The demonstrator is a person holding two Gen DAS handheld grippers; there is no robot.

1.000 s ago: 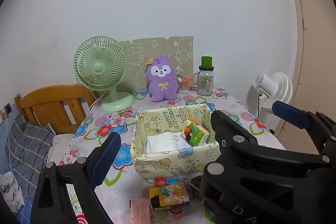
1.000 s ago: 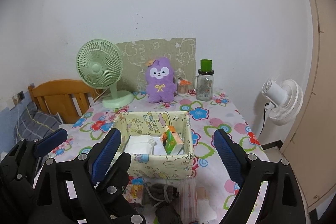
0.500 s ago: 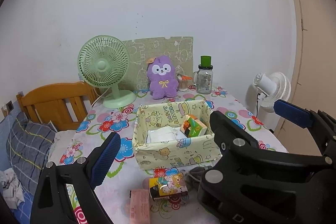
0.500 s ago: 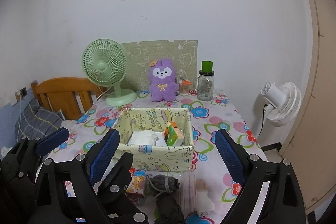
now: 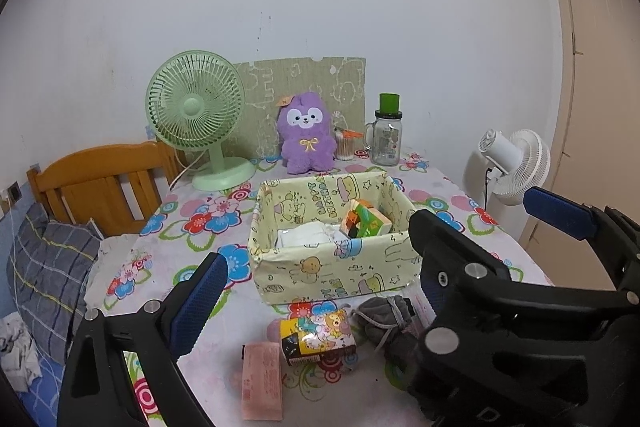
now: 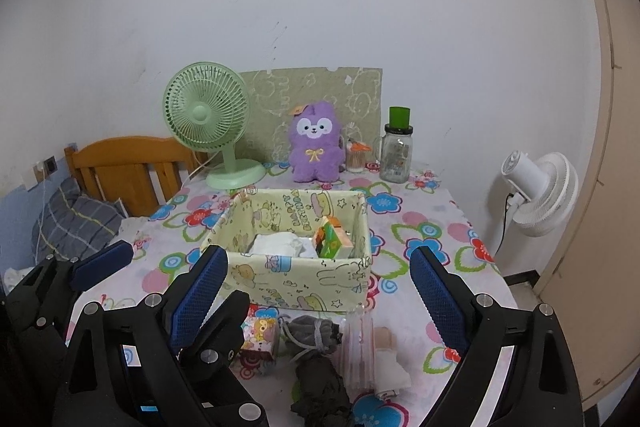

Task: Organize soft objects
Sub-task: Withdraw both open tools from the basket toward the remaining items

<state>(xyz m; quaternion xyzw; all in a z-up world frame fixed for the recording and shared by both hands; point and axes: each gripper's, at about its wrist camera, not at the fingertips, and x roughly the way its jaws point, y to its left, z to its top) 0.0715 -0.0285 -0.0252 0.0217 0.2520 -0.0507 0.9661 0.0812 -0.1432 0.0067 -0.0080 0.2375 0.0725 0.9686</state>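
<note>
Far left there's a wooden headboard (image 6: pixel 132 167) and a plaid pillow (image 5: pixel 52 271) sitting lower than the table's (image 5: pixel 168 267) left edge, so that side just drops off. The left gripper (image 5: pixel 312 307) hangs over the near left corner with its fingers spread wide, nothing between them. In its own view only the left finger (image 5: pixel 196 303) shows clearly; the right gripper's body blocks the other side.

Moving right, the soft stuff is bunched along the near edge: a pink packet (image 5: pixel 262 379) lying with its long side running toward the camera, a cartoon-print pack (image 5: pixel 316 337) lying crosswise, a dark grey knotted cloth bundle (image 6: pixel 316 359) stretched front to back, then a clear pink-striped pouch (image 6: pixel 358 351) and a white wad (image 6: pixel 390 363) just beside it. They all sit right in front of the yellow fabric box (image 6: pixel 296 283), which is square to the table, open on top, with white folded cloth (image 6: pixel 280 245) and an orange-green pack (image 6: pixel 330 243) inside, tilted.

The right gripper (image 6: pixel 316 291) is also wide open and empty, framing the box and the cloth bundle. There's open tablecloth either side of the box.

At the back against the white wall: a green desk fan (image 6: pixel 212 131), a purple plush (image 6: pixel 316 147) upright and facing us, and a glass jar (image 6: pixel 396 151). Past the right edge stand a white floor fan (image 6: pixel 540 191) and a beige door (image 6: pixel 608 147).
</note>
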